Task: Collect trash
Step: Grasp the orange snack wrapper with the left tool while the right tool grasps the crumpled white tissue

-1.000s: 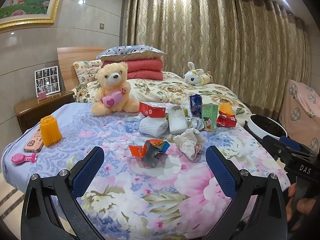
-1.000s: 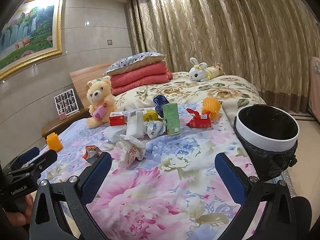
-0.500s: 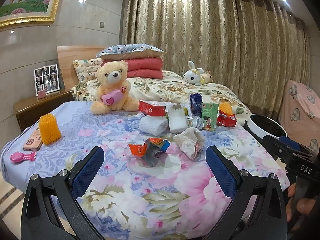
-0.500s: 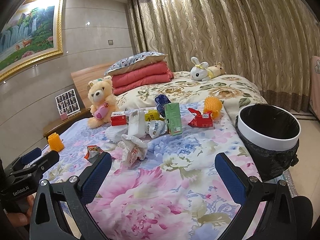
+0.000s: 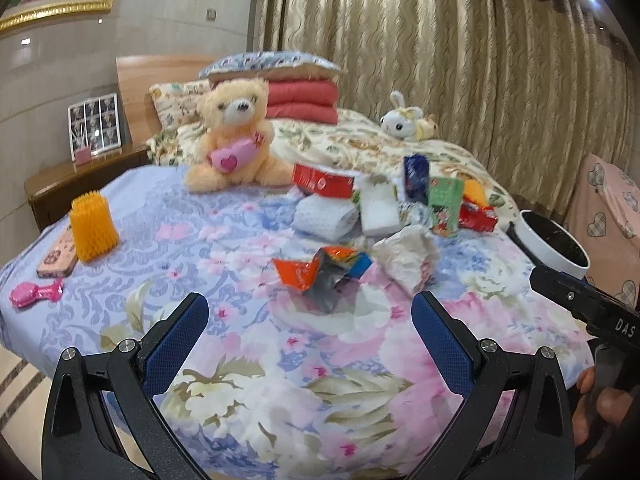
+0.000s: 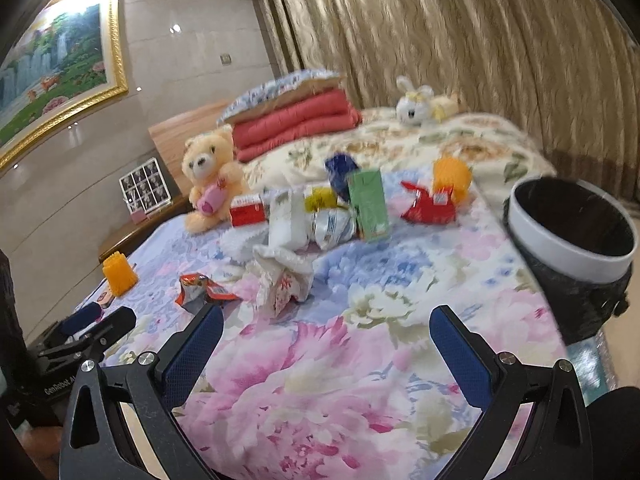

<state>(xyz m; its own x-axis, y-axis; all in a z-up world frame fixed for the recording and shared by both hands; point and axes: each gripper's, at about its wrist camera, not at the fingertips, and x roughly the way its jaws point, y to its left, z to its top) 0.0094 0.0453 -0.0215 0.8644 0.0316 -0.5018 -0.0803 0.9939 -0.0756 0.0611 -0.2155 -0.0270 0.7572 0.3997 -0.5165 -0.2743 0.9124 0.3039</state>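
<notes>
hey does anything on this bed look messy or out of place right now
Yes. A heap of litter sits mid-bed: a torn orange snack wrapper, a crumpled tissue, a green carton and a red packet. None is in the bin beside the bed's edge. Both grippers hover open, holding nothing.

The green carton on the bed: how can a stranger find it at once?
On the floral bedspread, look at the trash pile beside the white-rimmed bin. The green carton stands upright there, taller than the crumpled wrappers around it.

bedspread [image 5: 224,248]: pink-blue floral | wrapper [image 5: 320,272]: orange-silver | carton [image 6: 368,204]: green | bin [image 6: 572,240]: white rim, black liner
</notes>
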